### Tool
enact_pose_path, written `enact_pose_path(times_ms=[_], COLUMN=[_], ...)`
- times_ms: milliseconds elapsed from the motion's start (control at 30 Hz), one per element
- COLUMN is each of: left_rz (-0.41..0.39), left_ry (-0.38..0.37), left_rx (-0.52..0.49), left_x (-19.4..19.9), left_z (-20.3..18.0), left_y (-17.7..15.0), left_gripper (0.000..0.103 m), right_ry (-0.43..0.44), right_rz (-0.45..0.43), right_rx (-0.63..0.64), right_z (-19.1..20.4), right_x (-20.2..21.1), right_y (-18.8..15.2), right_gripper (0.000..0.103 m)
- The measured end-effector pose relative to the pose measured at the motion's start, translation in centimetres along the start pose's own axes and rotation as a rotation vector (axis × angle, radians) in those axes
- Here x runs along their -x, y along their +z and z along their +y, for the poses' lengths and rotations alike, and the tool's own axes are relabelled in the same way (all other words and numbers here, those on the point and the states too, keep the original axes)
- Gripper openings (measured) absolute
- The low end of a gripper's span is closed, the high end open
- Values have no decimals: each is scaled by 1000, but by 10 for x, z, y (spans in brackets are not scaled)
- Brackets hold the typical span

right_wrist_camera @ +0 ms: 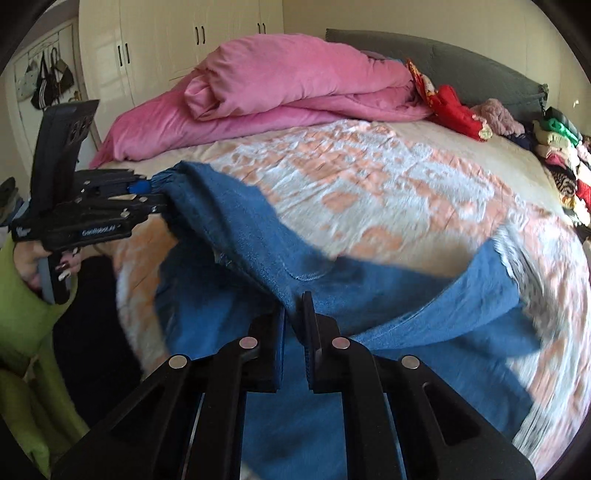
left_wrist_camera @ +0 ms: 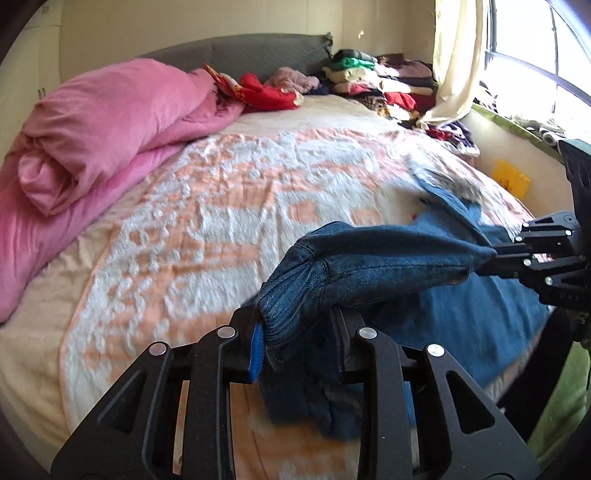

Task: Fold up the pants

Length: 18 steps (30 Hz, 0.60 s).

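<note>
**Inspector:** Start with the room.

**Operator:** I see a bedroom. The bed carries a peach-and-white patterned blanket. A rolled pink duvet lies along its far left side, below a grey headboard. Stacked folded clothes sit in the far corner by the curtain and window. From the right wrist view I also see white wardrobes and bags hung on the wall.

**Inspector:** Where are the pants?

**Operator:** The blue denim pants are at the near edge of the bed, partly lifted, with the rest spread on the blanket.

**Inspector:** State of each hand-held gripper?

**Operator:** My left hand-held gripper is pinching a thick bunched edge of the denim; the ribbed seam bulges above its blue pads. My right hand-held gripper is pressed together on a thin fold of the same cloth. The fabric hangs stretched between the two.

**Inspector:** Anything of the person?

**Operator:** A hand with a green sleeve holds the left tool's handle.
</note>
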<state>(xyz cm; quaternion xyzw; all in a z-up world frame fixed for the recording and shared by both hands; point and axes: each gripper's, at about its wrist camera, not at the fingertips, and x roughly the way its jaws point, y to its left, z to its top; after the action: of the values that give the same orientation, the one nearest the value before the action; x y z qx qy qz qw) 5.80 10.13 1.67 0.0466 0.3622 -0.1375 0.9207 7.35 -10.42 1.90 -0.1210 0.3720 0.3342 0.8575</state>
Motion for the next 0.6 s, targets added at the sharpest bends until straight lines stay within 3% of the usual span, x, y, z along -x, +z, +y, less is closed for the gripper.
enact_pose_path(times_ms=[267, 433, 533, 600], left_rz=[126, 182, 215, 213], left_ry=[-8, 35, 106, 96], left_rx=[-48, -47, -5, 44], left_x=[-4, -10, -14, -10], left_z=[-7, -5, 8, 19], left_y=[-33, -49, -54, -56], left_gripper=[24, 27, 27, 27], right_ry=[64, 77, 62, 68], right_rz=[66, 115, 141, 140], right_rx=[-37, -16, -13, -18], right_z=[38, 54, 57, 55], right_x=[0, -13, -21, -21], right_y=[-48, -65, -68, -68], right_gripper=[8, 8, 8, 8])
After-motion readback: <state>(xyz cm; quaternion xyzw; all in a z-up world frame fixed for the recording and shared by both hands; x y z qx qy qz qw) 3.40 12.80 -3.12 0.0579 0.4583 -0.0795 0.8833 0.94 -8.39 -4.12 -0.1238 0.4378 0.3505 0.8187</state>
